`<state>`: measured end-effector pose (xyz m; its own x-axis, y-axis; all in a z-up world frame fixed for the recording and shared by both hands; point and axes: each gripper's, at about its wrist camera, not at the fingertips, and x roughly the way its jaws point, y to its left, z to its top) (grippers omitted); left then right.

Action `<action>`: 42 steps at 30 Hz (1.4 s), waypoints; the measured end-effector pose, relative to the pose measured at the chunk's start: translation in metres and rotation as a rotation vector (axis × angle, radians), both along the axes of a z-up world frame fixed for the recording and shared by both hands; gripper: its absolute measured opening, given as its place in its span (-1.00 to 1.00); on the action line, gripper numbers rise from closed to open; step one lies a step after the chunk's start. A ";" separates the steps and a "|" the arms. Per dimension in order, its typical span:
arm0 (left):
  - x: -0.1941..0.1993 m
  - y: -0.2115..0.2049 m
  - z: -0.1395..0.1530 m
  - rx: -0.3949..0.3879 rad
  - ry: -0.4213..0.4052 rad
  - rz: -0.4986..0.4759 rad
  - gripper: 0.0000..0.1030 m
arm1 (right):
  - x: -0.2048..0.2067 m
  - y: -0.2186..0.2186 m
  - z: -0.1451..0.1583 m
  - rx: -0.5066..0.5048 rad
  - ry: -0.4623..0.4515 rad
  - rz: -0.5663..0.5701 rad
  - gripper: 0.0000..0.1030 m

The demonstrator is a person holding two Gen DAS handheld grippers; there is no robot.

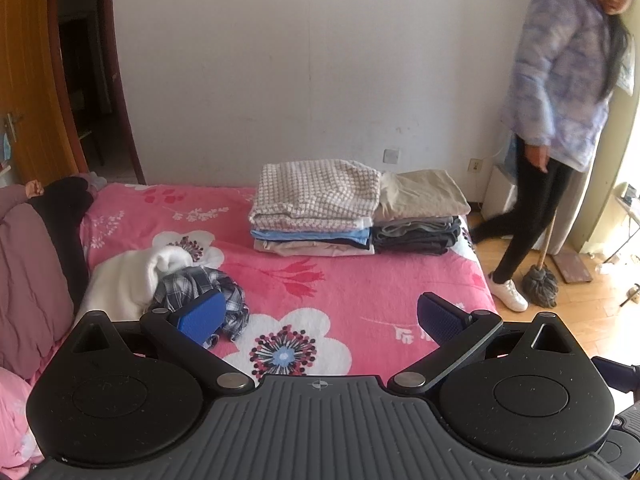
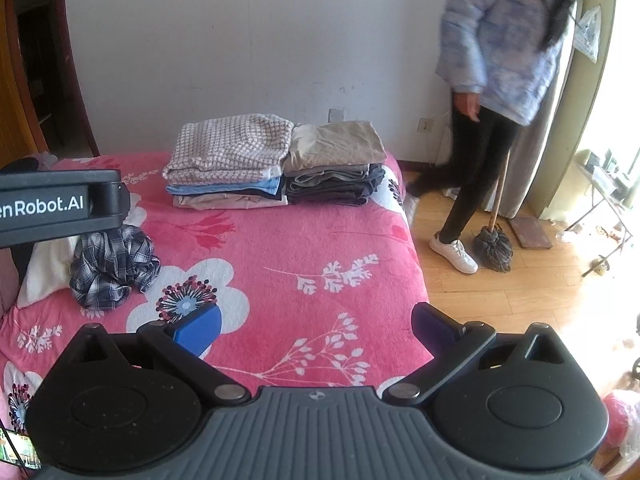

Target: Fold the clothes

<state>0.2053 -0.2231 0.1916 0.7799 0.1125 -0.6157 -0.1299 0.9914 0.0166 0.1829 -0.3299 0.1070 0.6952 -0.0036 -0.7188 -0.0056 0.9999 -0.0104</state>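
A crumpled plaid shirt (image 1: pixel 200 284) lies on the pink floral bed (image 1: pixel 340 276) beside a white garment (image 1: pixel 128 280). My left gripper (image 1: pixel 320 316) hovers open above the bed, its left blue pad just in front of the plaid shirt. In the right wrist view the plaid shirt (image 2: pixel 112 264) sits at the left, partly under the left gripper's body (image 2: pixel 60 204). My right gripper (image 2: pixel 318 326) is open over bare bedspread (image 2: pixel 320 240), nothing between its pads. Two stacks of folded clothes (image 1: pixel 352 212) (image 2: pixel 276 164) rest at the bed's far side.
A person in a pale puffer jacket (image 1: pixel 560 80) (image 2: pixel 500 40) walks past the bed's far right corner, near a mop (image 2: pixel 494 240). A maroon quilt (image 1: pixel 28 272) lies along the left. Wooden floor (image 2: pixel 520 300) to the right, an open door (image 1: pixel 40 80) at left.
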 end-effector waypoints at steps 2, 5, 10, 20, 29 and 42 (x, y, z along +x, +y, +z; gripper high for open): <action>0.000 0.000 0.000 0.001 0.001 0.000 1.00 | 0.000 0.000 -0.001 0.000 0.000 0.000 1.00; 0.001 0.000 -0.001 0.002 0.001 0.000 1.00 | 0.000 0.001 -0.001 0.000 0.001 0.000 1.00; 0.001 0.001 -0.002 0.001 0.003 0.000 1.00 | 0.001 0.002 -0.002 -0.001 0.003 0.002 1.00; 0.000 0.000 -0.003 0.003 0.007 -0.002 1.00 | 0.001 0.003 -0.004 -0.001 0.008 0.000 1.00; 0.001 -0.001 -0.003 0.006 0.009 -0.001 0.99 | 0.001 0.004 -0.007 0.003 0.011 -0.002 1.00; 0.002 -0.005 -0.003 0.011 0.014 -0.004 1.00 | 0.002 0.002 -0.010 0.010 0.014 -0.007 1.00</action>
<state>0.2072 -0.2279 0.1883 0.7717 0.1162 -0.6252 -0.1253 0.9917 0.0296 0.1844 -0.3275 0.0974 0.6853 -0.0012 -0.7282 0.0017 1.0000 0.0000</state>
